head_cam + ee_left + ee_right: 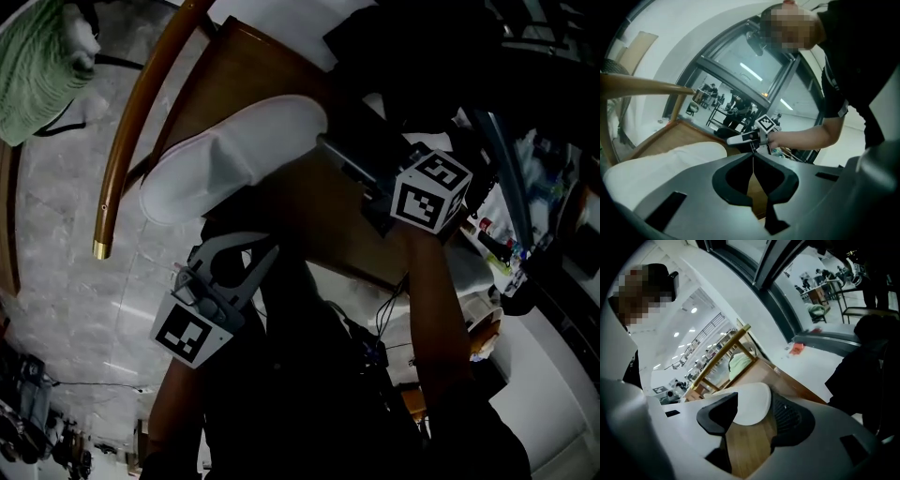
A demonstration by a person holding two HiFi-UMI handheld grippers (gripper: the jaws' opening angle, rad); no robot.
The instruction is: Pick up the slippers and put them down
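While right gripper (752, 416) gapes round slipper (234, 155) end, left gripper (753, 161) closed, empty, stray nudge may slide slipper off chair seat (258, 66).

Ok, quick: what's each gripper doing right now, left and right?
Left gripper: closed, nothing between its jaws.
Right gripper: open; the white slipper lies between its jaws on the wooden chair seat, not clamped.

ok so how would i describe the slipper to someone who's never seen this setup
Start at the wooden chair with the curved rail, seen from above in the head view. On its brown seat lies the slipper, long, flat and rounded at the ends. It is the only white thing on the seat; the green cloth is off in the upper left corner.
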